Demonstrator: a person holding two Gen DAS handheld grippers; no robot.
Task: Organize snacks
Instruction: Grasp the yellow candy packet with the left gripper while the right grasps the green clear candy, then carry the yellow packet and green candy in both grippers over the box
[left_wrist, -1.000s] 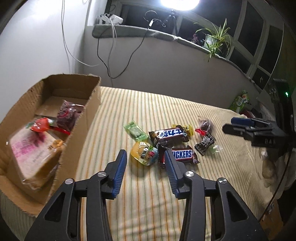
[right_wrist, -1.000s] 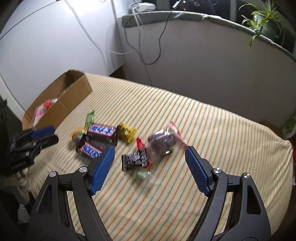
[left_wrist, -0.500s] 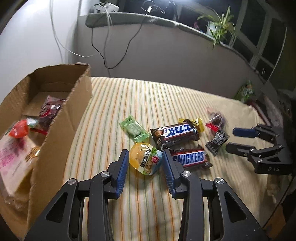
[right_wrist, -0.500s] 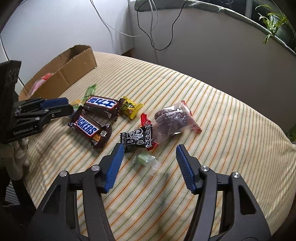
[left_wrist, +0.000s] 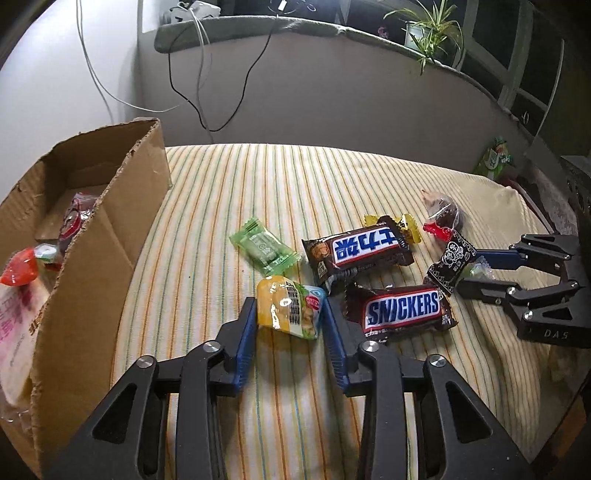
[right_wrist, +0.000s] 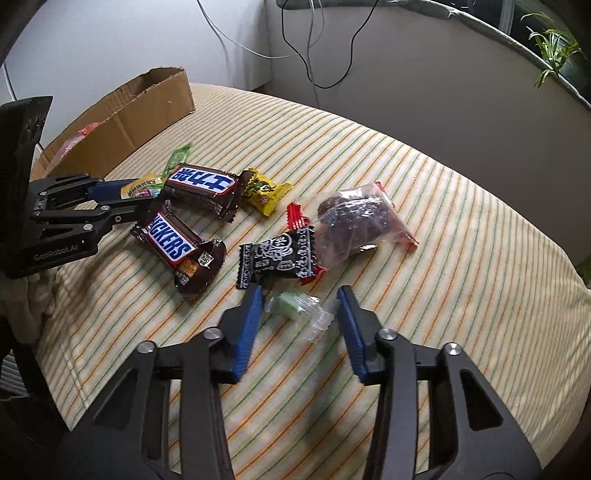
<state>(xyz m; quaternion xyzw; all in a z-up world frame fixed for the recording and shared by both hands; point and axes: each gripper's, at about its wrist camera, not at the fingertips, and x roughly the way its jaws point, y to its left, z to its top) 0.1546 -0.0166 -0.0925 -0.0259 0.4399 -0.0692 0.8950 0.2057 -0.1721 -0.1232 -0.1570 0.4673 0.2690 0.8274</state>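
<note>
Snacks lie on a striped cloth (left_wrist: 229, 192). My left gripper (left_wrist: 290, 312) is open, its fingers on either side of a yellow snack pack (left_wrist: 290, 308), also in the right wrist view (right_wrist: 142, 184). Beside it are a Snickers bar (left_wrist: 400, 310), a second chocolate bar (left_wrist: 358, 249) and a green candy (left_wrist: 264, 249). My right gripper (right_wrist: 300, 308) is open around a small clear-wrapped green candy (right_wrist: 295, 304). Ahead of it lie a black patterned packet (right_wrist: 279, 256), a clear bag of dark fruit (right_wrist: 354, 221) and a yellow candy (right_wrist: 264, 192).
An open cardboard box (left_wrist: 96, 236) stands at the left, with several snacks inside; it also shows in the right wrist view (right_wrist: 140, 107). A grey wall ledge (left_wrist: 332, 85) with cables and a plant runs behind. The cloth's edge drops off at the right (left_wrist: 535, 369).
Both grippers have moved forward and down to the snacks. The left now straddles the yellow pack; the right has narrowed and straddles the small green candy.
</note>
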